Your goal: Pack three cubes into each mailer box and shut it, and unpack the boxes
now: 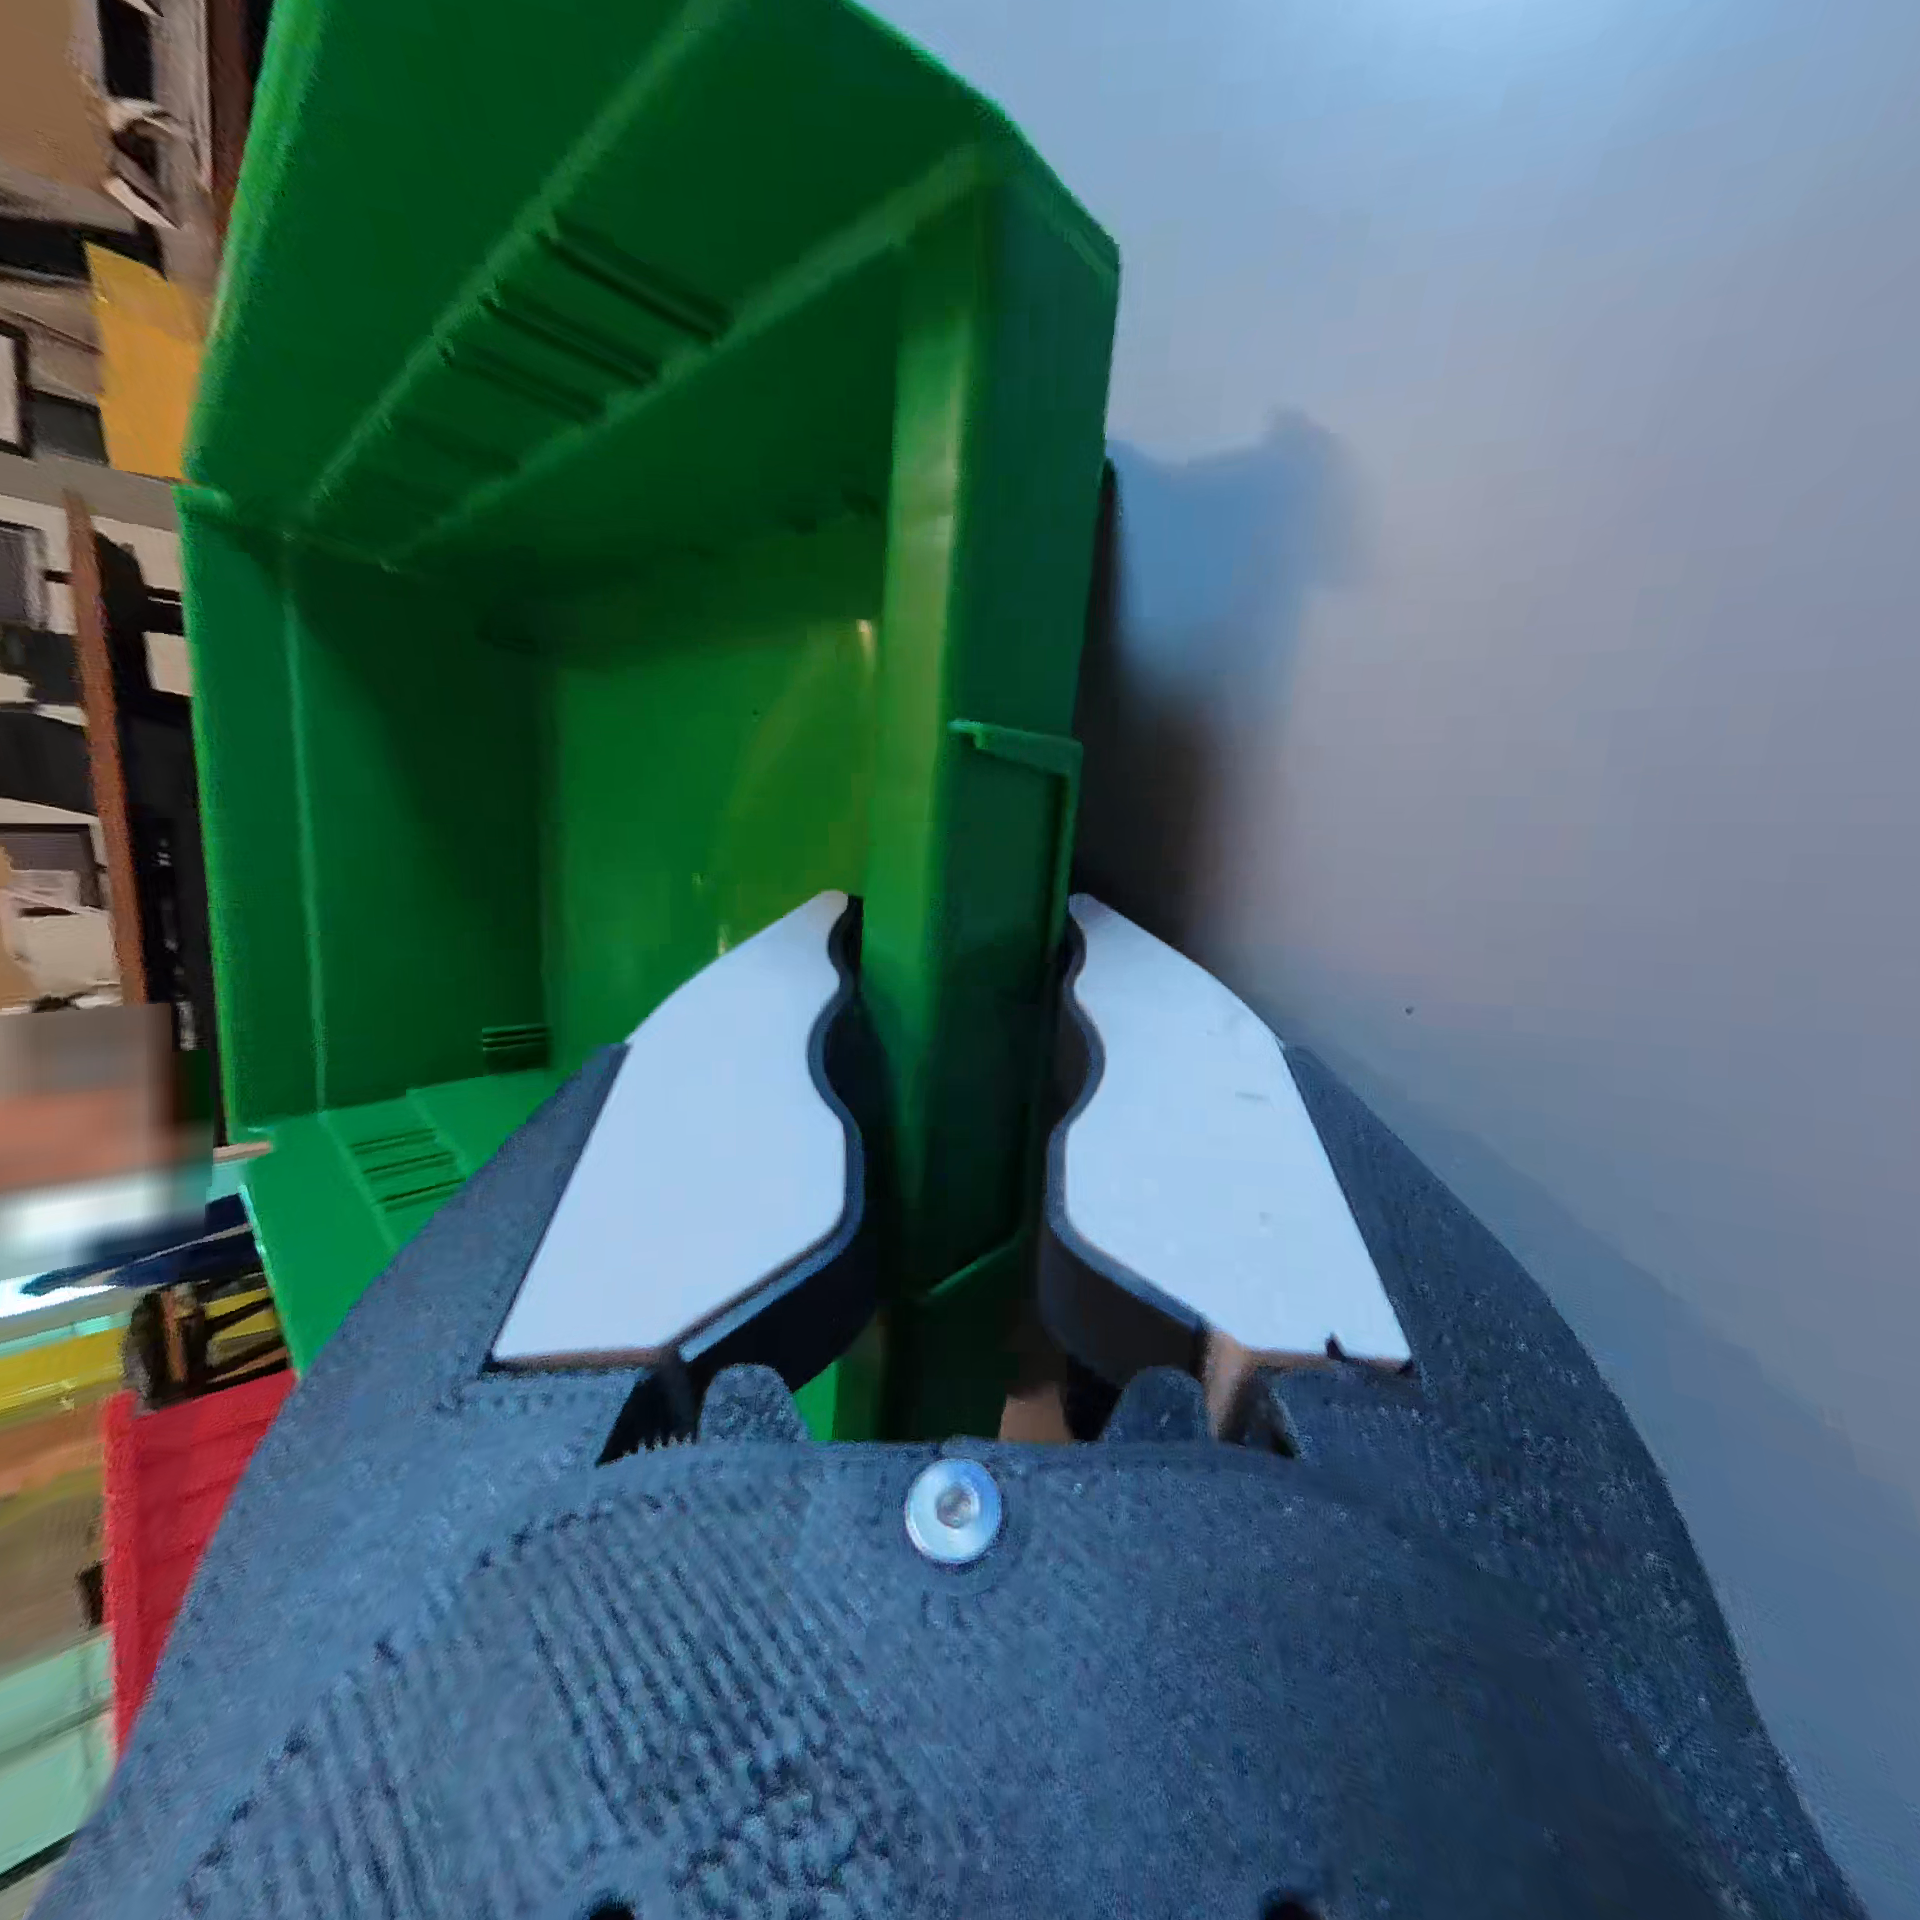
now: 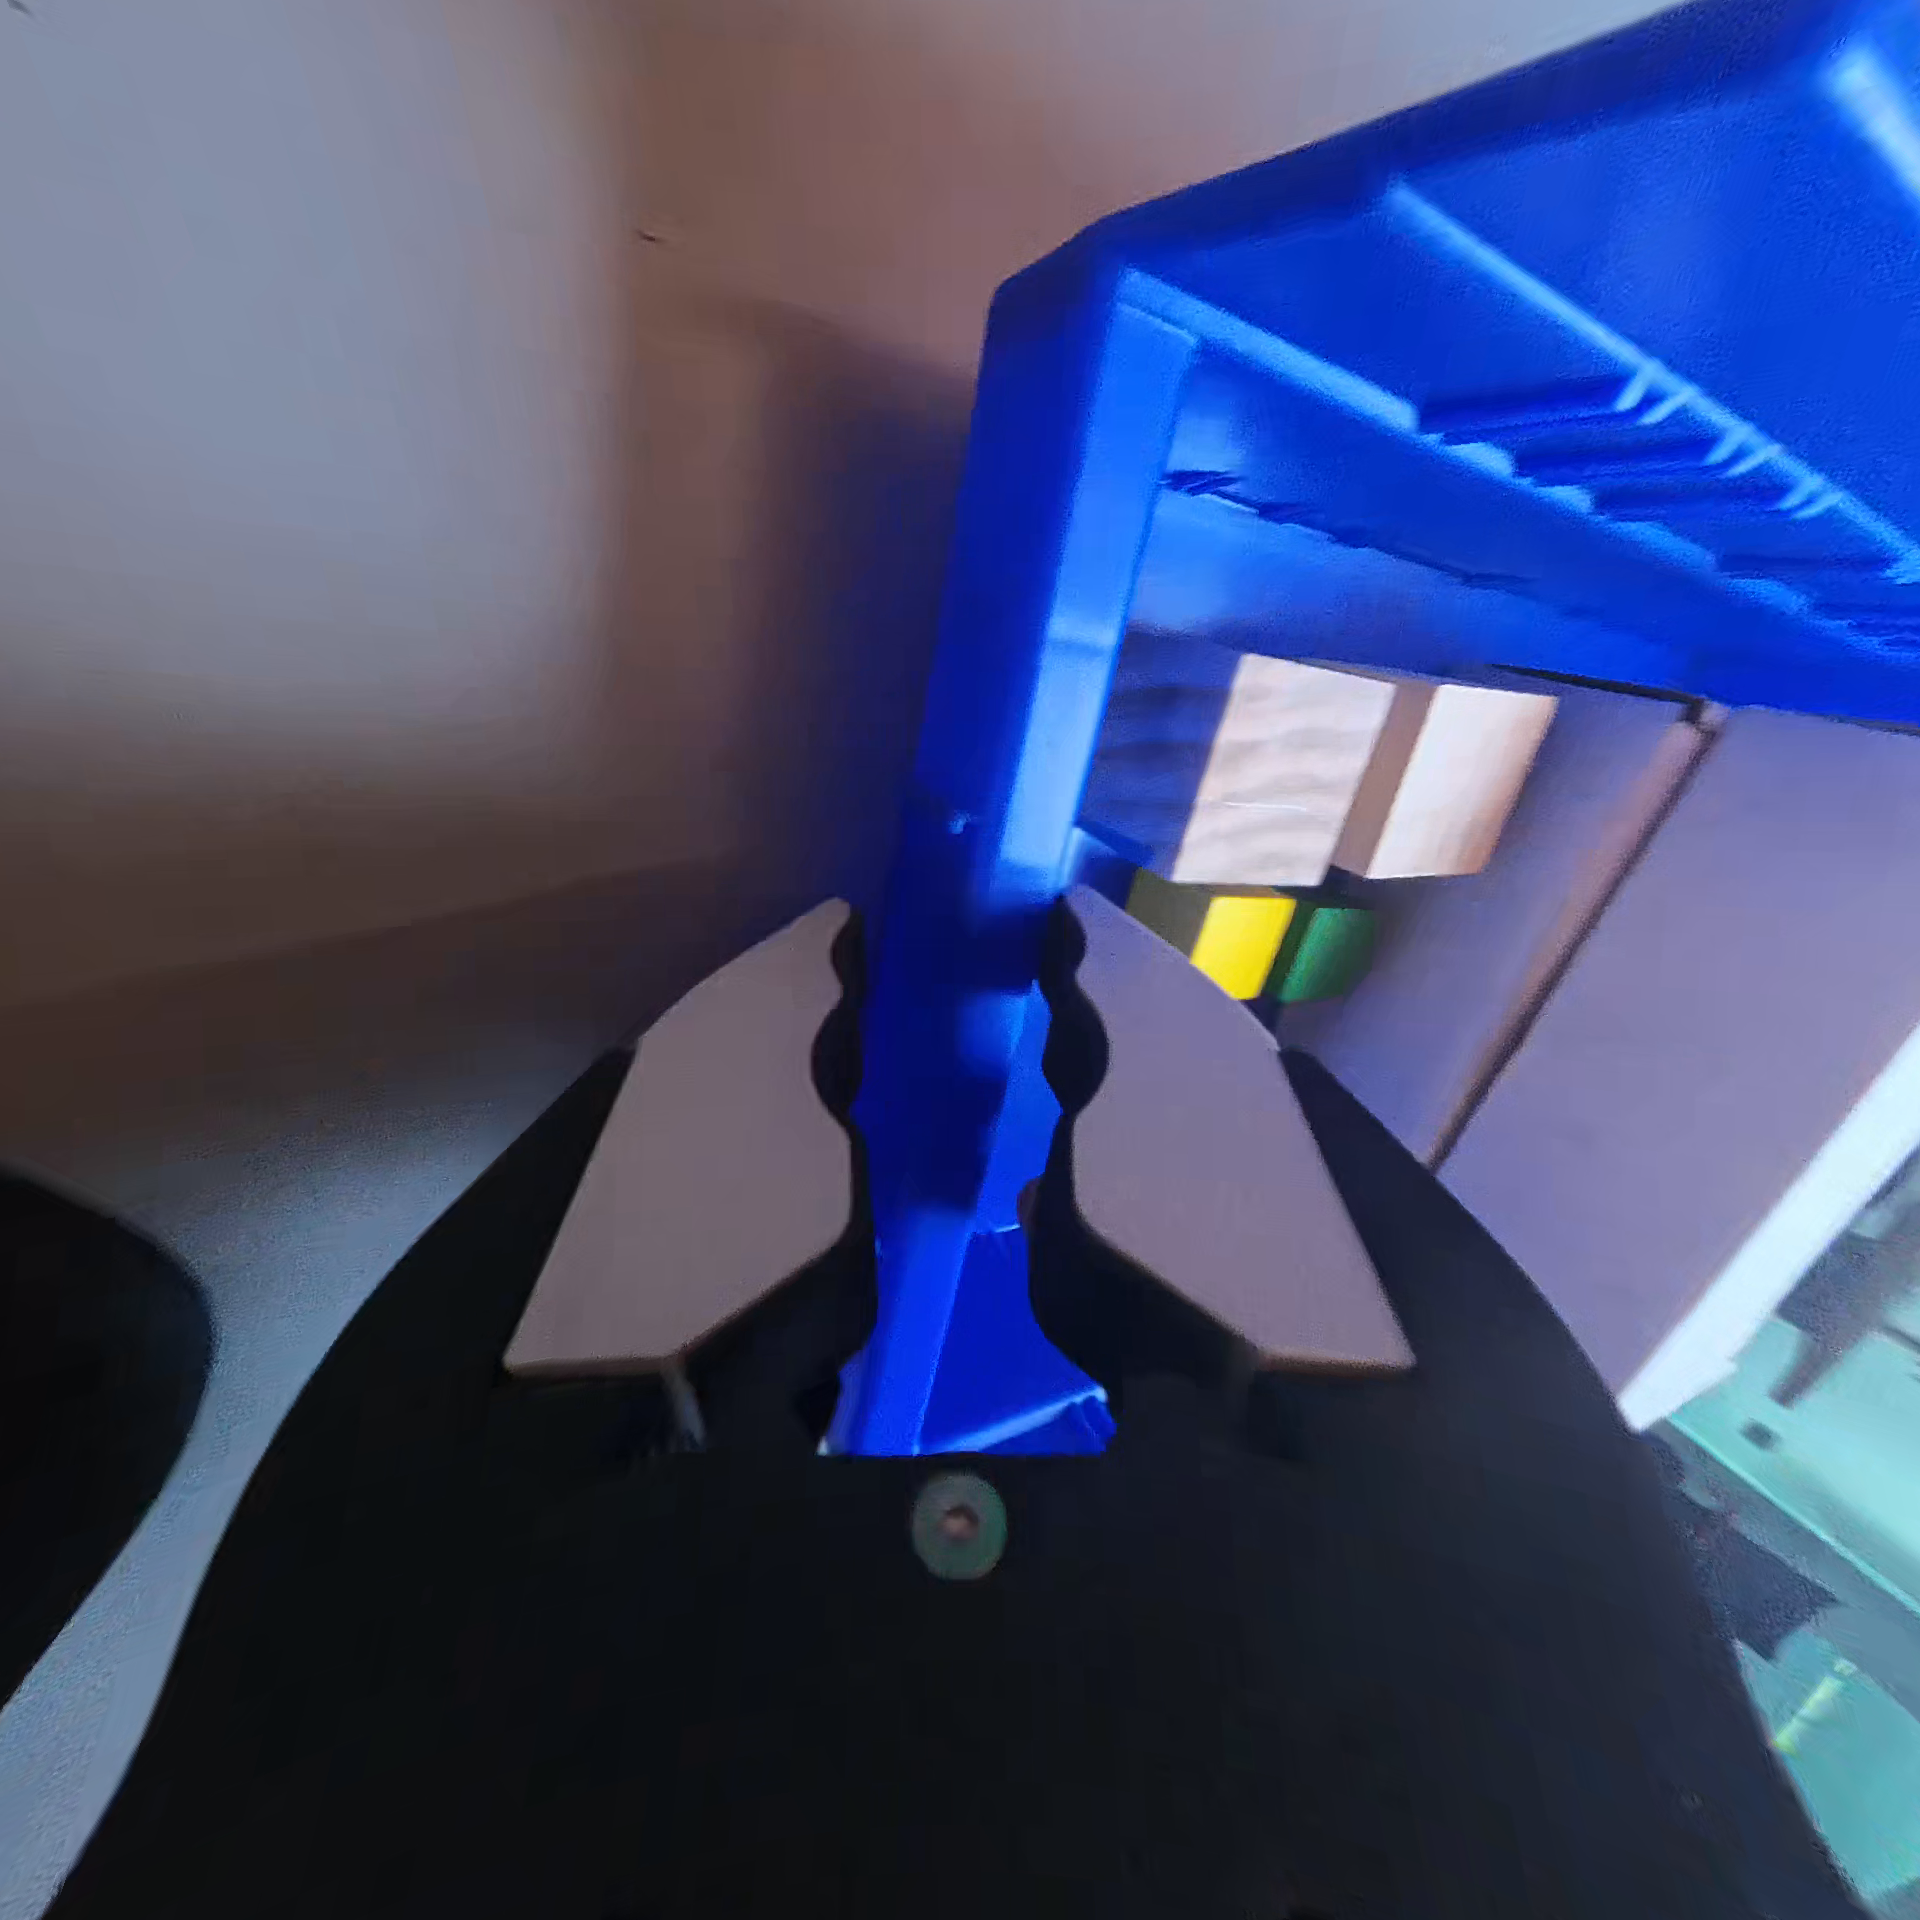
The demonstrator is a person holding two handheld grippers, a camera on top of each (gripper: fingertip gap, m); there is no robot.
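In the left wrist view my left gripper [image 1: 958, 935] is shut on the side wall of a green plastic bin [image 1: 623, 468], which is tipped so its open inside faces me; I see nothing inside it. In the right wrist view my right gripper [image 2: 954, 925] is shut on the wall of a blue plastic bin [image 2: 1507, 395], also tipped up. Past the blue bin's edge lie a yellow cube [image 2: 1242, 943], a green cube [image 2: 1330, 951] and two pale wooden blocks [image 2: 1299, 779] on the table. No mailer box shows.
A grey table surface [image 1: 1558, 727] fills the right of the left wrist view. Shelving and clutter [image 1: 73, 520] and something red [image 1: 166, 1475] stand at the left. In the right wrist view a white table edge [image 2: 1766, 1268] runs at the right and a dark round shape [image 2: 73, 1403] sits at the left. The tips of one gripper are about 45 cm away from the tips of the other. Measured from the fingertips, the yellow cube [image 2: 1242, 943] is 6 cm or so from the right gripper and 45 cm from the left.
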